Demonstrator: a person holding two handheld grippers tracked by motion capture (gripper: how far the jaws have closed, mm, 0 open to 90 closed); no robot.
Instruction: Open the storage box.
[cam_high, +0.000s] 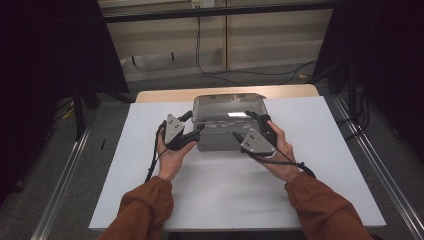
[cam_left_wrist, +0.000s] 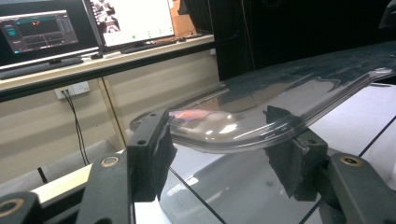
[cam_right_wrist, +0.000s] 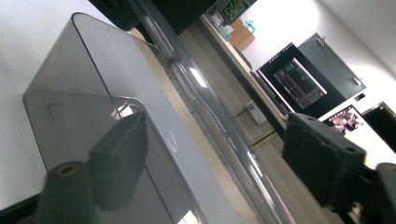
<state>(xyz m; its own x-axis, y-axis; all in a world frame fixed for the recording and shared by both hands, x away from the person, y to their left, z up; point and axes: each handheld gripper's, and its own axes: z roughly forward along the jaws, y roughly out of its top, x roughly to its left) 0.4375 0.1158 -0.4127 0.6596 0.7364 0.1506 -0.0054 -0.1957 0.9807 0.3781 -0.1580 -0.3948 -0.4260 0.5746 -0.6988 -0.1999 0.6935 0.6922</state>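
a smoky grey plastic box (cam_high: 220, 137) sits at the middle of the table (cam_high: 325, 165), toward its far edge, with a clear lid (cam_high: 229, 107) raised above it. the left gripper (cam_high: 192, 135) is at the box's left side – in the left gripper view its jaws straddle the lid's rim, pads seemingly touching it. the right gripper (cam_high: 247, 122) is at the right side, jaws spread – the lid's edge runs between them untouched.
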